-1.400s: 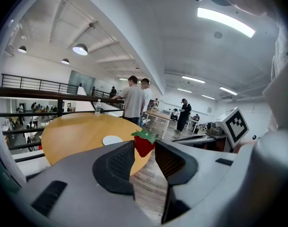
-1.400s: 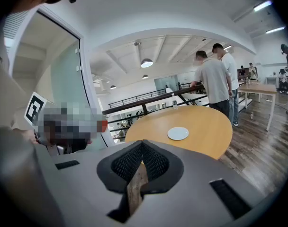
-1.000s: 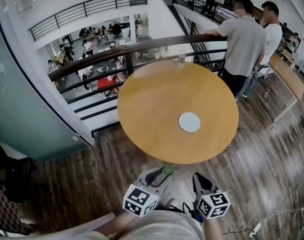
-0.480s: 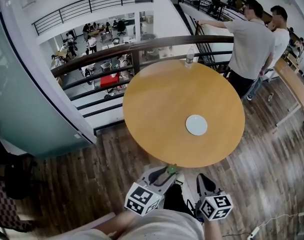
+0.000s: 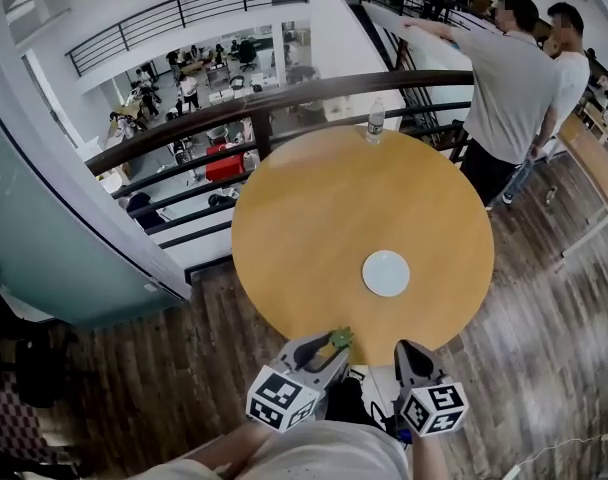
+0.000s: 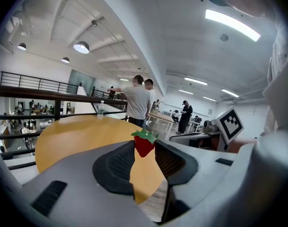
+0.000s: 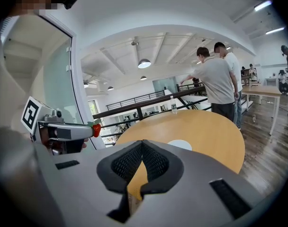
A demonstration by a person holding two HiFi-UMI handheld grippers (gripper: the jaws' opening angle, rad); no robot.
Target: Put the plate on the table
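A white plate point(image 5: 386, 273) lies on the round wooden table point(image 5: 314, 218), right of its middle; the right gripper view shows the plate point(image 7: 180, 144) just past the jaws. My left gripper point(image 5: 334, 346) hangs off the table's near edge, shut on a small red strawberry point(image 6: 144, 144) with a green top. The same strawberry point(image 7: 95, 129) shows at the left gripper's tip in the right gripper view. Beside it my right gripper point(image 5: 407, 352) is shut, its pads point(image 7: 153, 162) meeting with nothing between them.
A water bottle point(image 5: 375, 121) stands at the table's far edge by a dark railing point(image 5: 284, 93) over a drop to a lower floor. Two people point(image 5: 509, 78) stand at the far right of the table. Wood floor surrounds the table.
The table and plate have slid lower in the head view, closer to the grippers. Both grippers keep the same pose, the strawberry still in the left one.
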